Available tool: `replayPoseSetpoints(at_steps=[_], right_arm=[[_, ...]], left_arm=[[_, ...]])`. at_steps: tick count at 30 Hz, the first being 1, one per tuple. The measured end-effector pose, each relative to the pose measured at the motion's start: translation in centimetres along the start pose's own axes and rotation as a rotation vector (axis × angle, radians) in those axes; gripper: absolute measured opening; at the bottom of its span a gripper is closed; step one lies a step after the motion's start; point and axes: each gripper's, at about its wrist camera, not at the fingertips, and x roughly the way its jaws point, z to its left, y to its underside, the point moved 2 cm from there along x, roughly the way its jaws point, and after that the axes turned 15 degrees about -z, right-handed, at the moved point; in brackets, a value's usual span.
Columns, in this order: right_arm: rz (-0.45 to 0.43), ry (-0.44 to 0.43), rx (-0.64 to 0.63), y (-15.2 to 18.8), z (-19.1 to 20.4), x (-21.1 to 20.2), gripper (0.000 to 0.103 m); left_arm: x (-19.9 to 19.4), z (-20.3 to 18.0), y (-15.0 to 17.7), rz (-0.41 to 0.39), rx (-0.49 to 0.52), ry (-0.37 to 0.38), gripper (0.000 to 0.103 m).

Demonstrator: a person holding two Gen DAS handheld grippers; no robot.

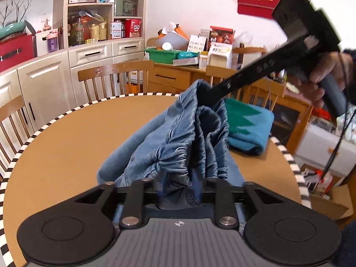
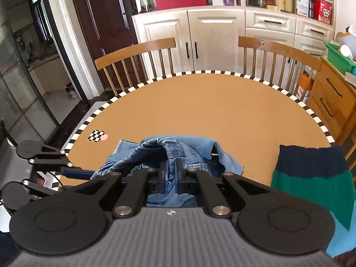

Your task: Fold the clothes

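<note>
Your round table (image 2: 211,111), tan with a black-and-white checked rim, fills the middle of both views. Two wooden spindle-back chairs (image 2: 138,51) stand at its far edge, at about eleven and one o'clock in the right wrist view.

The blue denim garment (image 1: 178,138) is bunched at the table's near side, at six o'clock, lifted into a crumpled peak between your two tools. A folded teal and green knit (image 1: 249,124) lies on the table just beside it, at about three o'clock in the left wrist view.

Your right gripper (image 2: 170,175) has its blue-padded fingers pressed together on a fold of the denim; in the left wrist view it comes in from two o'clock and pinches the top of the peak. Your left gripper (image 1: 178,184) is clamped on the gathered elastic waistband at the bottom centre of its own view.

A small checkerboard marker (image 2: 96,135) sits near the rim at nine o'clock.
</note>
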Motion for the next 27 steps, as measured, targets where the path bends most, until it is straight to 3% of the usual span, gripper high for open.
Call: replayPoseSetpoints(at_steps=[2,4,8,16,18,20,23,27], right_arm=[[0.01,0.0,0.016,-0.4,-0.6,0.6,0.005],[0.02,-0.005,0.022,-0.5,-1.0,1.0,0.005],[0.052,-0.02,0.05,-0.2,-1.6,1.6,0.005],[0.085,-0.009,0.079,-0.5,-2.6,2.6,0.005],[0.091,0.013,0.076,-0.3,-2.8,2.8,0.005],[0.093,0.037,0.092,-0.1,-3.4,2.8,0.005],[0.089,0.071,0.152,0.7,-4.2,2.4,0.008],[0.077,0.157,0.226,2.7,-4.5,1.3,0.029]], left_arm=[[-0.8,0.1,-0.5,-0.034,0.009,-0.015,0.078],[-1.4,-0.1,-0.5,-0.06,0.081,-0.008,0.079],[-0.1,-0.8,0.5,-0.038,0.311,-0.009,0.075],[4.6,-1.1,1.2,-0.052,0.527,0.15,0.068],[6.2,-1.1,0.8,-0.034,0.518,0.196,0.041],[7.6,-1.0,0.3,-0.013,0.493,0.228,0.026],[9.7,0.4,-0.5,0.021,0.343,0.232,0.024],[12.6,3.8,-1.0,0.056,0.084,0.175,0.023]])
